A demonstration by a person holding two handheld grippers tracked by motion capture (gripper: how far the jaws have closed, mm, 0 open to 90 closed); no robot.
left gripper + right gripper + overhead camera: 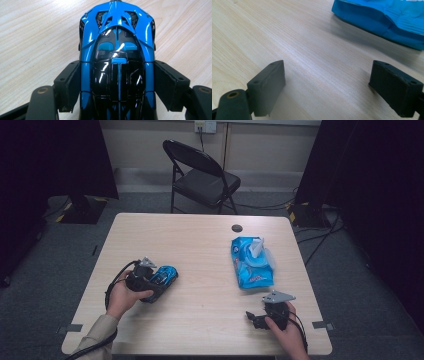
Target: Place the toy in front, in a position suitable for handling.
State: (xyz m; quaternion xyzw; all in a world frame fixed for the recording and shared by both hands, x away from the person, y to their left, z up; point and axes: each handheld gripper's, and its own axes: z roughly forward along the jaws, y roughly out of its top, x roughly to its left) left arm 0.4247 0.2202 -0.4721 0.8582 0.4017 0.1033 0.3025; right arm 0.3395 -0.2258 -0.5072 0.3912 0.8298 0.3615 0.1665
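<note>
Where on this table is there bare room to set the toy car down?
The widest bare stretch lies mid-table, between the toy car in the left gripper and the wipes pack. The far-left corner and the front edge between the hands are bare too. It is crowded on the right, between the pack and the right gripper.

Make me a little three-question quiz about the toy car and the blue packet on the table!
1. True or false: the left tool has its jaws on both sides of the blue toy car.
2. What lies nearest the right tool? A) a folding chair B) the blue wipes packet C) a cup
3. Fill in: the right tool's jaws stand ____ with nothing between them.

Key
1. True: in the left gripper view, the black jaws press the car's two flanks.
2. B: the packet lies on the table just beyond that tool.
3. Open: only bare wood shows between them in the right gripper view.
</note>
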